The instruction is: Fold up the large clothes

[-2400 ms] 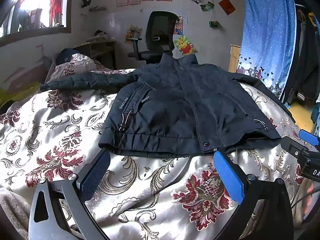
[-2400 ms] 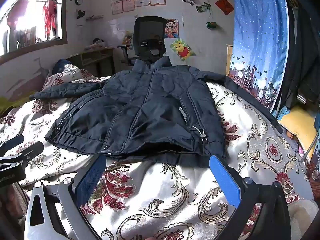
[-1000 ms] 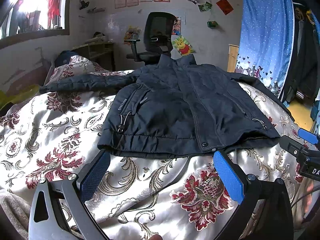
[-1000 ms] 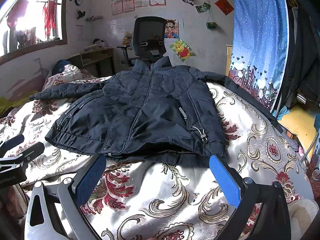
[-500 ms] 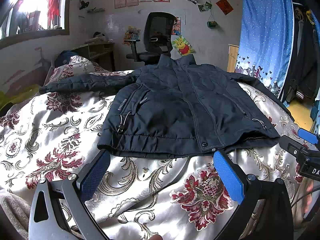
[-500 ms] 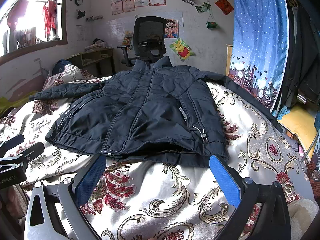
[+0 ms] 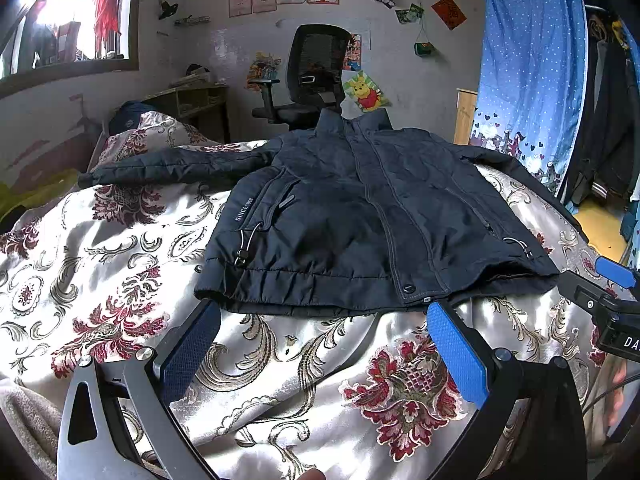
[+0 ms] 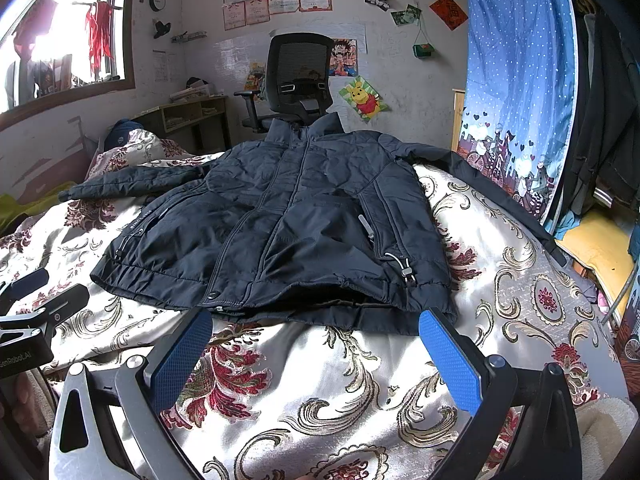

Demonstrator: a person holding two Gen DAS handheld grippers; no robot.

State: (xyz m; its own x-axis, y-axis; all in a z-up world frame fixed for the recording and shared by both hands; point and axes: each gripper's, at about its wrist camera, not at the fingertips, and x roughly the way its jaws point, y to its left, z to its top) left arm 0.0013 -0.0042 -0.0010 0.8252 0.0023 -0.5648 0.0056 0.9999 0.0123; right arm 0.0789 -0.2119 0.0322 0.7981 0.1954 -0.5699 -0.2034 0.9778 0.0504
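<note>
Left wrist view: dark jacket (image 7: 360, 216) lies flat, front up & zipped, on floral bedspread (image 7: 120, 280), collar toward office chair (image 7: 316, 72), both sleeves spread out to the sides. Left gripper (image 7: 320, 344) is spread wide w/ nothing between its blue pads, just short of the hem. Right wrist view: right gripper (image 8: 316, 356) likewise gaping & empty, near the hem's right half. Blue curtain (image 8: 516, 72) hangs at right.

Dark navy jacket (image 7: 360, 216) flat, front up, sleeves outspread
</note>
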